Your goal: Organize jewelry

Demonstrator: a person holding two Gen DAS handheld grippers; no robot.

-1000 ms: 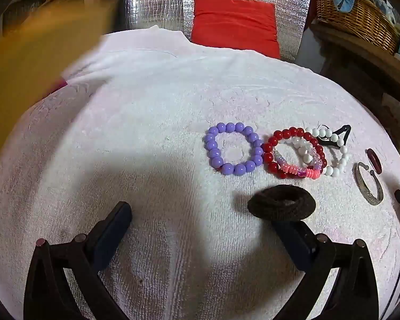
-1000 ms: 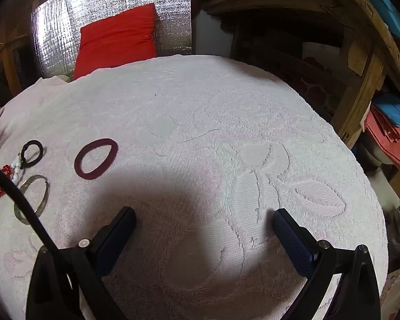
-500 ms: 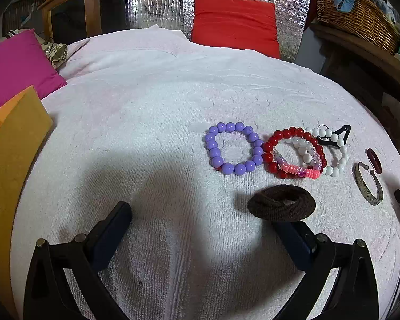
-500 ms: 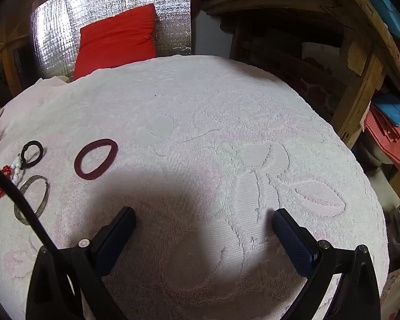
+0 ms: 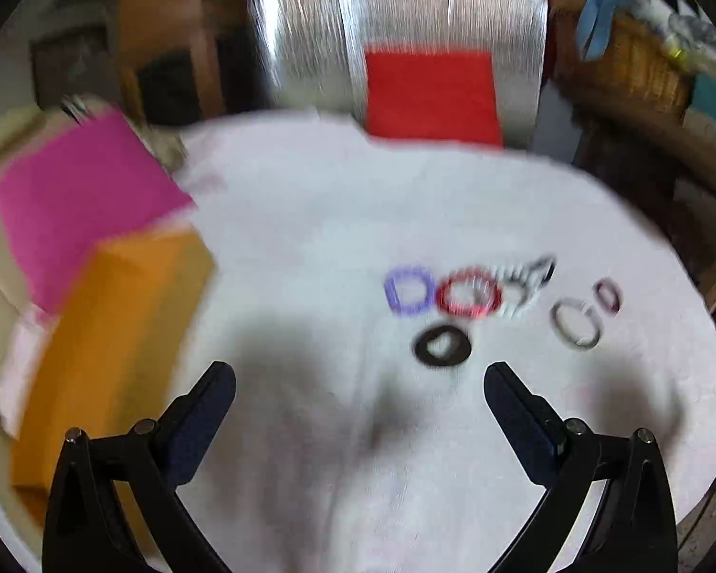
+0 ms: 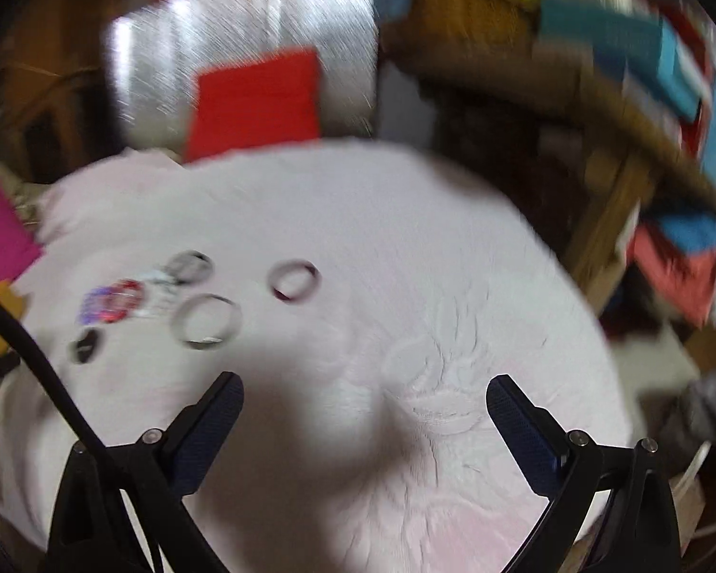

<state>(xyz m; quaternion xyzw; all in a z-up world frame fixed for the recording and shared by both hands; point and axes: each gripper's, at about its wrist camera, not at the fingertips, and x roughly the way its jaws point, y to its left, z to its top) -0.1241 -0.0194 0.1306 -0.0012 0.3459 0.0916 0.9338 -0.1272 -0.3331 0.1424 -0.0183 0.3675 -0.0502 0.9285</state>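
Note:
Both views are motion-blurred. On the white towel (image 5: pixel 310 219) lie a purple bead bracelet (image 5: pixel 409 289), a red bead bracelet (image 5: pixel 470 295), a white bead bracelet with a black hair tie (image 5: pixel 532 281), a dark brown scrunchie (image 5: pixel 441 344), a metal bangle (image 5: pixel 576 323) and a maroon hair band (image 5: pixel 607 294). My left gripper (image 5: pixel 359 394) is open and empty, high above the towel, short of the scrunchie. My right gripper (image 6: pixel 364 401) is open and empty; the bangle (image 6: pixel 206 321) and the maroon band (image 6: pixel 294 280) lie ahead to its left.
An orange box (image 5: pixel 105 334) and a pink cushion (image 5: pixel 86 196) sit at the towel's left edge. A red cushion (image 5: pixel 432 95) leans on silver foil at the back. A wicker basket (image 5: pixel 630 71) and wooden shelves (image 6: pixel 611 110) stand at the right.
Both grippers have pulled up and back, so the jewelry looks smaller and farther. The orange box now rests at the towel's left edge. Both grippers stay open.

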